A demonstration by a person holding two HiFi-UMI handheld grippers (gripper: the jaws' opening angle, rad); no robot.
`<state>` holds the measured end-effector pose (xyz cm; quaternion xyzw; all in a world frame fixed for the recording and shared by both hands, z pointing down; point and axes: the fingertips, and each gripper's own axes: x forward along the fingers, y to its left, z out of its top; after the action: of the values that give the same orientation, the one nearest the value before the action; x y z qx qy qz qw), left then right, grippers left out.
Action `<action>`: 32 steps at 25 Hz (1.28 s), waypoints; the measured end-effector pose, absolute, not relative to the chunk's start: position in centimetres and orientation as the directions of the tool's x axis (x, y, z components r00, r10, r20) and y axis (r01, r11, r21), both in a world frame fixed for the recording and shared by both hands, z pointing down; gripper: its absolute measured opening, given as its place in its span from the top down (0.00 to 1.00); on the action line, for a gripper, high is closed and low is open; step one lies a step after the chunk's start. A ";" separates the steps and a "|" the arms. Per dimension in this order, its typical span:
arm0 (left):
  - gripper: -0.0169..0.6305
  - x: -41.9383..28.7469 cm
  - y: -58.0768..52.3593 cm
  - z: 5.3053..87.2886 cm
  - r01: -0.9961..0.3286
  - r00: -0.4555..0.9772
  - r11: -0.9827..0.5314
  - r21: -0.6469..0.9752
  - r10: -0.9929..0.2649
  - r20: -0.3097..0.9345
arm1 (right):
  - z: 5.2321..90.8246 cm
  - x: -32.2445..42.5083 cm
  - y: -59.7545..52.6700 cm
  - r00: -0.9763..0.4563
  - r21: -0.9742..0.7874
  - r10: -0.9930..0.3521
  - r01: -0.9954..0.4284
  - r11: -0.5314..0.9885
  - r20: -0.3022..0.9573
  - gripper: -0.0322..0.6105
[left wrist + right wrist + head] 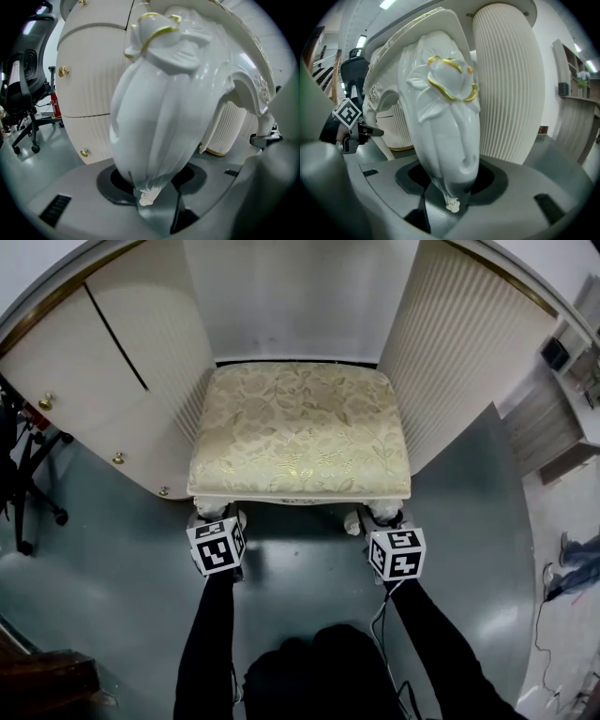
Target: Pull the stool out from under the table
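- Below the head camera, the stool [300,427] is standing on the grey floor [300,568] in the gap between the table's knobbed cabinet [94,381] and its ribbed pedestal [459,352]. The left gripper [212,516] and the right gripper [388,516] are each reaching to one of the stool's front corners.
- Along the left gripper view, the left gripper [150,187] is clamping its jaws on the glossy white front left leg [159,117], which is filling the gap between them. The cabinet [89,93] is showing behind, and an office chair [23,93] is standing at far left.
- Along the right gripper view, the right gripper [450,187] is gripping the front right leg [445,126], a gold-trimmed carved flower near its top. The ribbed pedestal [508,79] is rising just behind.
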<state>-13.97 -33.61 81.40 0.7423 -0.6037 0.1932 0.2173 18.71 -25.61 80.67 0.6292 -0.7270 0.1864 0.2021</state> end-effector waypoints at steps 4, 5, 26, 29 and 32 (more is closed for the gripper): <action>0.66 -14.0 -33.4 81.4 -0.979 0.203 -0.184 0.090 -0.808 0.553 | 80.7 18.7 -25.6 -0.128 -0.017 -0.836 -0.990 0.140 0.534 0.64; 0.66 -13.9 -33.4 81.5 -0.978 0.207 -0.188 0.092 -0.808 0.552 | 80.8 18.8 -25.7 -0.126 -0.016 -0.837 -0.990 0.139 0.533 0.64; 0.67 -13.5 -33.8 82.4 -0.962 0.267 -0.251 0.110 -0.765 0.586 | 81.1 18.8 -25.9 -0.101 -0.004 -0.838 -0.993 0.117 0.537 0.64; 0.67 -13.5 -33.6 82.3 -0.964 0.261 -0.242 0.113 -0.763 0.592 | 81.0 18.9 -25.8 -0.107 -0.005 -0.833 -0.992 0.124 0.543 0.64; 0.67 -13.5 -33.5 82.3 -0.965 0.256 -0.236 0.113 -0.757 0.601 | 80.9 18.9 -25.7 -0.109 -0.008 -0.827 -0.992 0.126 0.551 0.64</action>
<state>-13.54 -33.46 82.26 0.7555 -0.5699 0.2176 0.2387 18.91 -25.73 80.92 0.6323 -0.7193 0.1930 0.2132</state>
